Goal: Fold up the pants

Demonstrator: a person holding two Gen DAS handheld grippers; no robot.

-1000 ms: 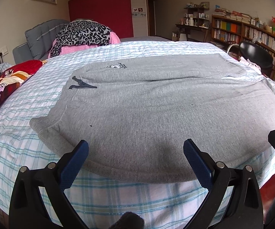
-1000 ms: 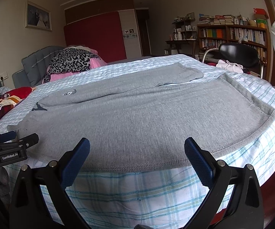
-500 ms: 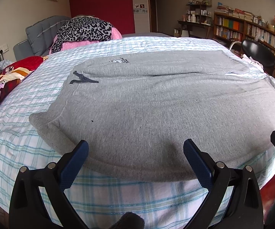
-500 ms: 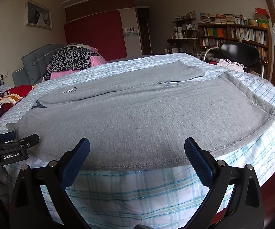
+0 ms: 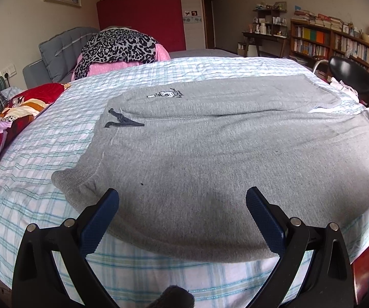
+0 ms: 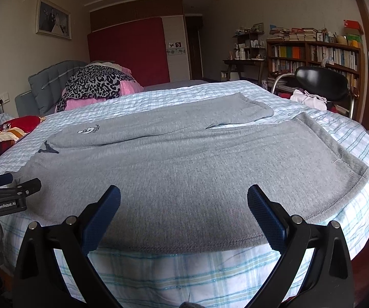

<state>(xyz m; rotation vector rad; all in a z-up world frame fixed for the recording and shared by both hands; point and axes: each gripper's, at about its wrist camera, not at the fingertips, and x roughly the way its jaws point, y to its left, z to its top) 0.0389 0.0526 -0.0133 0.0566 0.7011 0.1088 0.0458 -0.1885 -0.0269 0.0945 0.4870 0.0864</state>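
We have edged our 2 hand-held grippers, left (image 5: 181,205) and right (image 6: 183,202), both released, closer to the pants (image 5: 210,159) on the bed (image 5: 43,141), nothing grasped yet.

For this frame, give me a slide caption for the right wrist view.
Open right gripper poised at the near edge of grey pants spread flat on a checked bed.

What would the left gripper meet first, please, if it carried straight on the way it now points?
Most likely the near edge of the grey pants lying flat on the bed. The left gripper, jaws open, points at that hem, though depth is hard to judge.
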